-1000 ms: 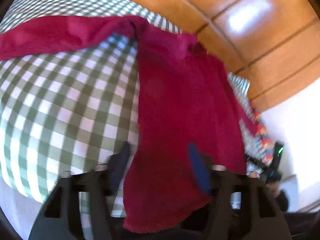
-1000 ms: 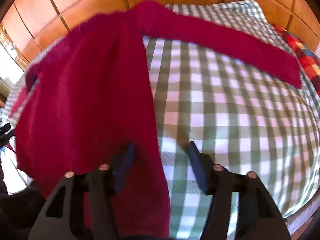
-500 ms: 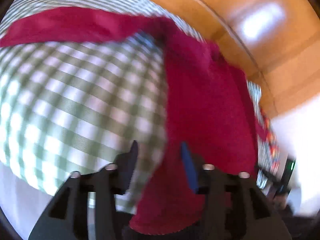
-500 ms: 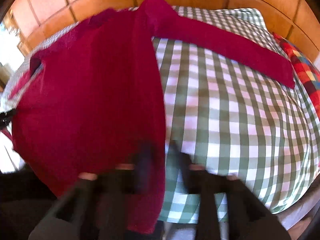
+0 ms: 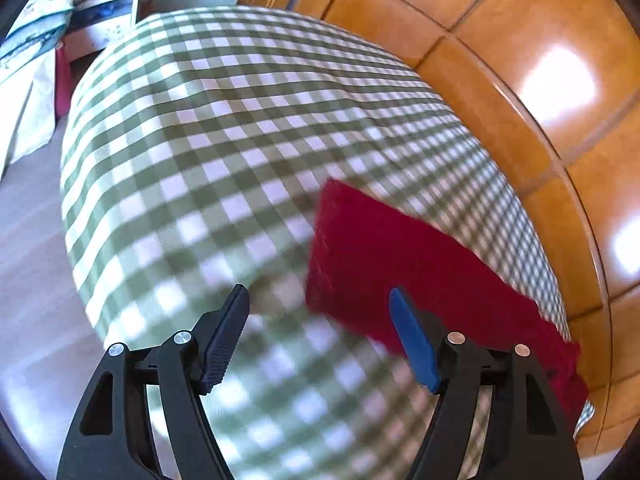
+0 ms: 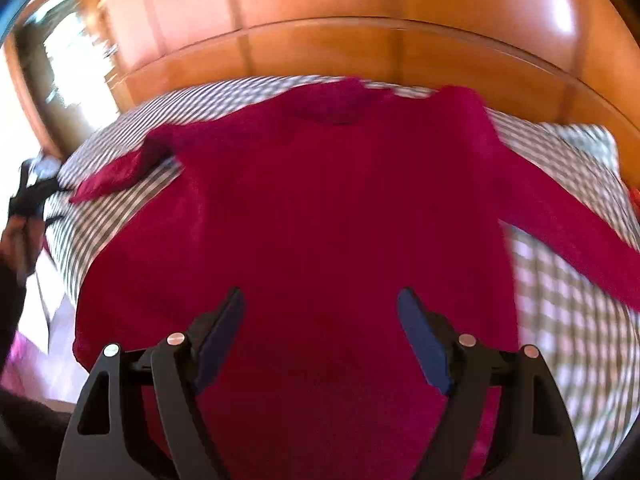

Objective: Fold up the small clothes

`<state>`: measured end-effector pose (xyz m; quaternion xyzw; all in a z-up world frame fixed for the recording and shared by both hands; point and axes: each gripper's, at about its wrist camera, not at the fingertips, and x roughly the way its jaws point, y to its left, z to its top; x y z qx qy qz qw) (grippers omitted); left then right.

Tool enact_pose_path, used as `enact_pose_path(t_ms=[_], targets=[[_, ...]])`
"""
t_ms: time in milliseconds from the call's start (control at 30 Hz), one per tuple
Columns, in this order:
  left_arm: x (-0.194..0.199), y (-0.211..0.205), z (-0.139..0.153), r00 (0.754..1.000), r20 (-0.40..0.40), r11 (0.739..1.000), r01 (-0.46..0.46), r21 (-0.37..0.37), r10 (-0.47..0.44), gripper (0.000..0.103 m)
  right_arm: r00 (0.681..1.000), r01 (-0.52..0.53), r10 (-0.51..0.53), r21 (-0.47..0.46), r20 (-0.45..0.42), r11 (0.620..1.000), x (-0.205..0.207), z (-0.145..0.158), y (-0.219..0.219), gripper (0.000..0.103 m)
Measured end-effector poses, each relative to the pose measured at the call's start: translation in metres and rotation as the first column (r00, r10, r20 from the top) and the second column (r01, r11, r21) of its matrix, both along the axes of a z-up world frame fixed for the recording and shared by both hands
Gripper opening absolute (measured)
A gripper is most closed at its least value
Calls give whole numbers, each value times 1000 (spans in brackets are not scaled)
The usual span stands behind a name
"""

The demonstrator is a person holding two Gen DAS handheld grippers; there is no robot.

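A dark red long-sleeved sweater [image 6: 332, 216] lies flat on the green-and-white checked bedcover [image 6: 568, 320], both sleeves spread outward. My right gripper [image 6: 320, 320] hovers above its lower body, jaws opening, nothing pinched between them. In the left wrist view only the end of one red sleeve [image 5: 400, 264] shows, lying on the checked cover [image 5: 208, 152]. My left gripper [image 5: 318, 322] hangs over the cover just beside the sleeve's cuff, jaws opening and nothing in them. At the far left of the right wrist view the left gripper [image 6: 28, 196] shows with a hand.
A glossy wooden headboard [image 6: 360, 48] curves behind the bed and along its side [image 5: 520, 80]. Pale floor [image 5: 32, 280] lies past the bed's edge, with a white box and papers [image 5: 104, 12] beyond. A red patterned fabric [image 6: 634, 194] peeks at the right.
Both grippers opened wider and let go of the sweater's hem. The left one swung away to the sleeve's end; the right one shifted over the middle of the body.
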<state>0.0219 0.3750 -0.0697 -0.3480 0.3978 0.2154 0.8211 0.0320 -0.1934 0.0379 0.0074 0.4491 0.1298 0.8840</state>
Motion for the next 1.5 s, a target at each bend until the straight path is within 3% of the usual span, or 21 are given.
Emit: enact_pose_path(t_ms=[33, 67, 133, 200, 300, 400, 500, 667, 800, 867, 967, 1033, 1133, 1167, 1233, 1333, 1367, 1400, 1433, 1500], targets=[[5, 3, 0, 1000, 3, 1000, 9, 7, -9, 67, 1000, -18, 18, -9, -5, 1000, 6, -4, 10, 78], [10, 4, 1, 1000, 7, 999, 30, 19, -30, 43, 1000, -28, 28, -10, -13, 1000, 11, -7, 18, 78], [27, 1, 1, 995, -5, 995, 99, 31, -99, 14, 999, -39, 38, -3, -30, 999, 20, -14, 27, 78], [41, -1, 4, 989, -8, 986, 145, 78, -144, 7, 998, -40, 40, 4, -50, 999, 25, -23, 27, 78], [58, -3, 26, 989, 0, 974, 145, 177, -147, 7, 996, -52, 54, 32, -71, 998, 25, -27, 34, 78], [71, 20, 54, 997, 28, 965, 60, 255, -70, 7, 993, -82, 85, 42, -77, 996, 27, -32, 52, 78], [96, 34, 72, 1000, 8, 939, 9, 345, -13, 7, 992, -116, 114, -22, -61, 993, 26, -42, 69, 80], [142, 21, 62, 997, -78, 912, 49, 408, -18, 8, 995, -95, 94, -42, -32, 995, 25, -49, 71, 87], [151, 12, 54, 998, -68, 934, 17, 357, 8, 16, 990, -126, 125, -8, -68, 992, 31, -39, 64, 87], [145, 6, 55, 997, -71, 922, 2, 386, 28, 29, 993, -89, 94, 61, -68, 994, 44, -25, 43, 86], [132, -6, 67, 998, -51, 883, -11, 469, 40, 29, 999, 4, 1, 101, -44, 995, 68, -8, 0, 86], [128, -18, 80, 1000, -21, 855, -7, 518, 21, 29, 997, 75, -73, 73, -26, 995, 90, -3, -29, 81], [131, -47, 99, 989, 57, 870, 93, 485, -137, 33, 985, 174, -174, 48, -11, 984, 126, 5, -72, 75], [138, -67, 104, 964, 83, 869, 188, 458, -253, 43, 980, 197, -197, 37, -4, 980, 140, 7, -84, 75], [154, -104, 104, 907, 90, 837, 336, 431, -410, 49, 974, 226, -226, 16, 7, 974, 165, 11, -101, 73], [187, -179, 91, 767, 38, 708, 572, 414, -641, 49, 980, 198, -198, -3, 14, 980, 203, 19, -112, 73], [194, -196, 86, 732, 20, 673, 614, 413, -681, 49, 983, 184, -183, -18, 15, 983, 218, 20, -112, 73], [205, -224, 76, 670, -14, 607, 681, 409, -742, 49, 986, 168, -168, -19, 8, 986, 226, 20, -114, 73], [216, -247, 67, 624, -48, 555, 725, 409, -780, 49, 989, 146, -146, -30, -1, 989, 242, 18, -112, 73], [234, -278, 49, 557, -98, 482, 783, 394, -825, 49, 993, 116, -116, -88, 2, 989, 265, 14, -110, 73]])
